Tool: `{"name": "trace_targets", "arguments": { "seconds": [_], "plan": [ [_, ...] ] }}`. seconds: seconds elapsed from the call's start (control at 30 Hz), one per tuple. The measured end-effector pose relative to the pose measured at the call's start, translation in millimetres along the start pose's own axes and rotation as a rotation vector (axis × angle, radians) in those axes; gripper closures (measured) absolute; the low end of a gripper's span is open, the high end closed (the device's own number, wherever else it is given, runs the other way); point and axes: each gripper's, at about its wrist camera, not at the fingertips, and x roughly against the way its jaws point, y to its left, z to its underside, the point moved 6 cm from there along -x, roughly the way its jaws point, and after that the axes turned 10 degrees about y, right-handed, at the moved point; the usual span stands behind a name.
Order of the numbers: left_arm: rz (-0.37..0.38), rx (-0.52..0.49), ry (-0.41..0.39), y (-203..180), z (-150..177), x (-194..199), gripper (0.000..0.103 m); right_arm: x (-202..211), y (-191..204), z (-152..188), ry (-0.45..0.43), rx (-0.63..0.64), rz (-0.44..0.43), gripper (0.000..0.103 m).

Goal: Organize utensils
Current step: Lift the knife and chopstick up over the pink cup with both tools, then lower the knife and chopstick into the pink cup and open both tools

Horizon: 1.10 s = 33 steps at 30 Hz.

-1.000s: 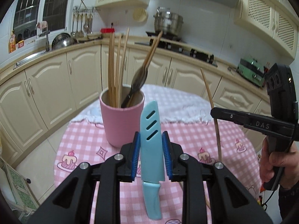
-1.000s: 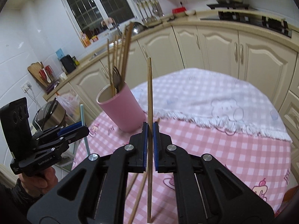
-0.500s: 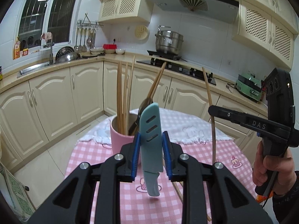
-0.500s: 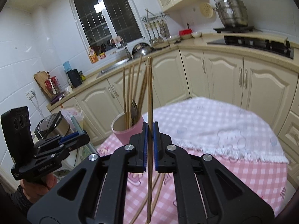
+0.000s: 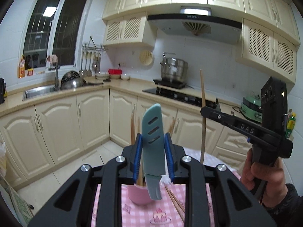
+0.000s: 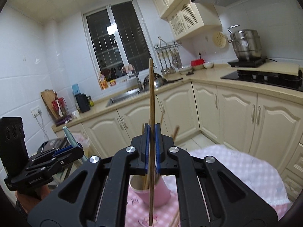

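Left wrist view: left tongs (image 5: 153, 158) pinching sheathed knife (image 5: 152, 143) upright, handle hanging just above pink cup (image 5: 137, 195) standing on checked bench (image 5: 144, 213). Chopsticks (image 5: 132, 126) poking up from cup; more lying loose (image 5: 176, 204) beside it. Right wrist view: right tongs (image 6: 151, 151) pinching single chopstick (image 6: 151, 113), holding it vertical over same cup (image 6: 151, 193).
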Motion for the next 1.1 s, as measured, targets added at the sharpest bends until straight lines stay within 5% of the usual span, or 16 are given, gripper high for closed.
{"name": "trace_targets", "arguments": {
  "seconds": [0.37,0.83,0.87,0.9,0.93,0.97,1.0,1.1],
  "plan": [
    [-0.022,0.009,0.001,17,-37,-31,0.081,-50,20,-43,-0.055,0.026,-0.021,0.097],
    [-0.035,0.02,0.131,29,-17,-74,0.079,-98,9,-13,0.042,0.017,0.0,0.094],
    [-0.037,0.023,0.137,30,-15,-76,0.079,-98,8,-11,0.051,0.013,0.002,0.09],
    [-0.039,0.026,0.14,31,-13,-77,0.074,-96,6,-9,0.056,0.012,0.005,0.067],
    [-0.04,0.027,0.139,31,-12,-77,0.062,-93,4,-8,0.054,0.011,0.014,0.025],
    [-0.043,0.027,0.131,30,-12,-75,0.054,-87,2,-8,0.04,0.007,0.029,0.018],
    [-0.046,0.028,0.122,30,-12,-73,0.041,-81,0,-8,0.024,0.005,0.037,0.018],
    [-0.057,0.026,0.08,26,-13,-62,0.024,-69,-3,-9,0.023,0.004,0.05,0.015]
  ]
}}
